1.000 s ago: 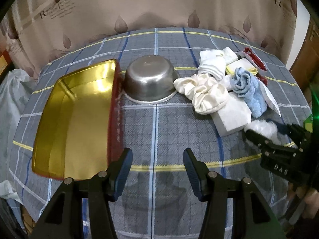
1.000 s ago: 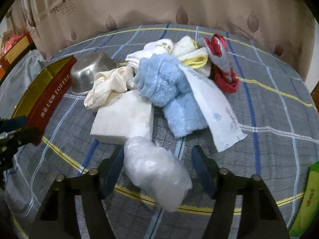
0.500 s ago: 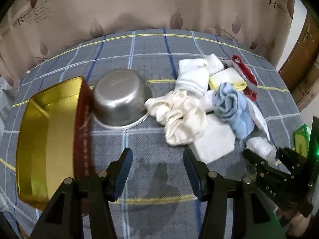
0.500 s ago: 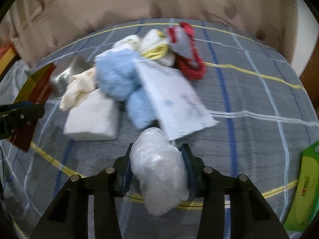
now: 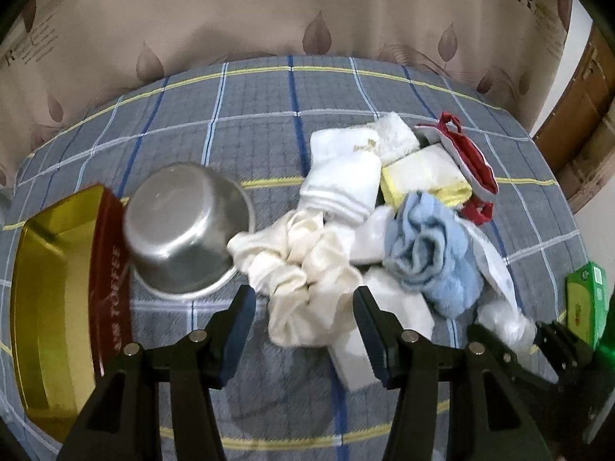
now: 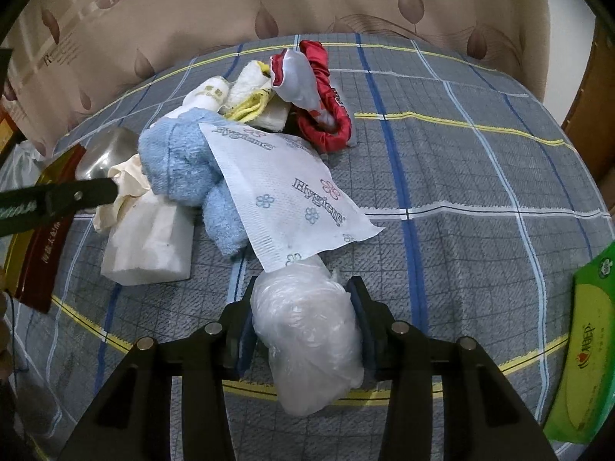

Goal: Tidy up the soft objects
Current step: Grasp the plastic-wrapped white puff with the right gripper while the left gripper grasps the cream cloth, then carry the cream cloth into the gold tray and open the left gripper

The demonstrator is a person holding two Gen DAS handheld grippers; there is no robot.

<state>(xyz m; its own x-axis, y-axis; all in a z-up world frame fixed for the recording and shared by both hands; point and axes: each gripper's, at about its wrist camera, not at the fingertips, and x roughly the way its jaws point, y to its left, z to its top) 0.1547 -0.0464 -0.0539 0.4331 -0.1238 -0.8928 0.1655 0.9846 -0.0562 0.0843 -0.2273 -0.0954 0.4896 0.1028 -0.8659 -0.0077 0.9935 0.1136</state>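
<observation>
In the right wrist view my right gripper is shut on a crumpled clear plastic bag, which bulges out past both pads. Just beyond it lie a printed white tissue wrapper, a blue towel and a white foam block. My left gripper is open, its fingers standing either side of a cream cloth without touching it. White socks, a yellow cloth and a red pouch lie further back. The right gripper with the bag shows at the lower right of the left wrist view.
An upturned steel bowl sits left of the pile, beside an open gold and red toffee tin. A green box lies at the right edge of the checked tablecloth. A curtain hangs behind the table.
My right gripper closed on the plastic bag and rolled a little. My left gripper moved right, from in front of the tin and bowl to over the cream cloth.
</observation>
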